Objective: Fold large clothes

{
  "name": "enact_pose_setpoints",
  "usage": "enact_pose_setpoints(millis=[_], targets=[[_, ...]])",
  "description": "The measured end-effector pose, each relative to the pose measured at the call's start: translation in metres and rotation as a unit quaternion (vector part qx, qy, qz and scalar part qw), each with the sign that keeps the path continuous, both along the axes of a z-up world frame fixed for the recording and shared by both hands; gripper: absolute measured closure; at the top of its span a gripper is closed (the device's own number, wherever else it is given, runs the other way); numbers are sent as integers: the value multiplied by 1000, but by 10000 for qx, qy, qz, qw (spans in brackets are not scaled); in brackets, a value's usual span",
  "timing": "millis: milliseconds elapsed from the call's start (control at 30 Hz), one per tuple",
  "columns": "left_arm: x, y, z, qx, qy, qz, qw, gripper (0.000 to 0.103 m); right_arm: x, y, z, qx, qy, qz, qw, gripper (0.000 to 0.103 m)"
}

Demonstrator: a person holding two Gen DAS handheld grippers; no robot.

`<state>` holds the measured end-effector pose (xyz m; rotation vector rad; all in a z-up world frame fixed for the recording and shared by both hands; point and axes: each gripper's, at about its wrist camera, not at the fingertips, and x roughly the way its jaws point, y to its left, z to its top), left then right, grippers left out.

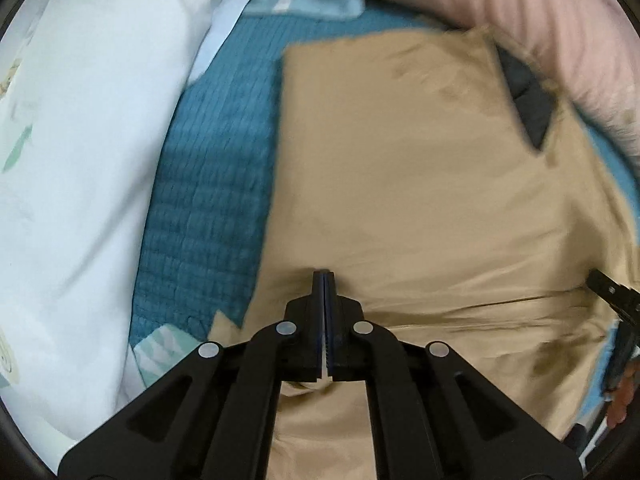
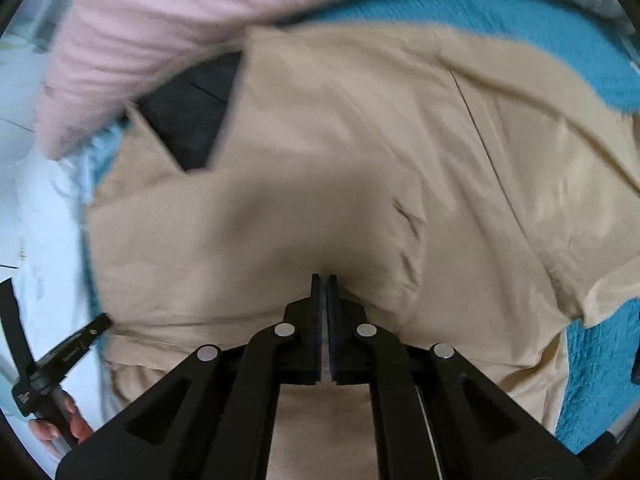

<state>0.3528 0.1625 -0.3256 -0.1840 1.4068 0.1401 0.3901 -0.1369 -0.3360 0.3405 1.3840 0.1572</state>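
A large tan garment lies spread over a teal bedspread, with a dark lining patch near its far edge. My left gripper is shut on a fold of the tan cloth at its near edge. In the right wrist view the same garment fills the frame, with the dark patch at the upper left. My right gripper is shut on the tan cloth too. The left gripper shows at the left edge of the right wrist view. The right gripper shows at the right edge of the left wrist view.
A white quilt is bunched along the left. A pink striped blanket lies along the far side and shows in the right wrist view. Teal bedspread shows at the right.
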Motion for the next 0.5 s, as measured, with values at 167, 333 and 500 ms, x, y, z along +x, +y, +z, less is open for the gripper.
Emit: enact_pose_setpoints(millis=[167,333,500], targets=[[22,-17,10,-268,-179,-70,9995,100,10,37,18,213,-224,440,9986,100],[47,-19,-23,-618,30,-134,9980,100,21,76,-12,371,9,692,9969,101],[51,-14,-38,-430,102,-145,9989,101,30,67,-28,244,89,737,9969,103]])
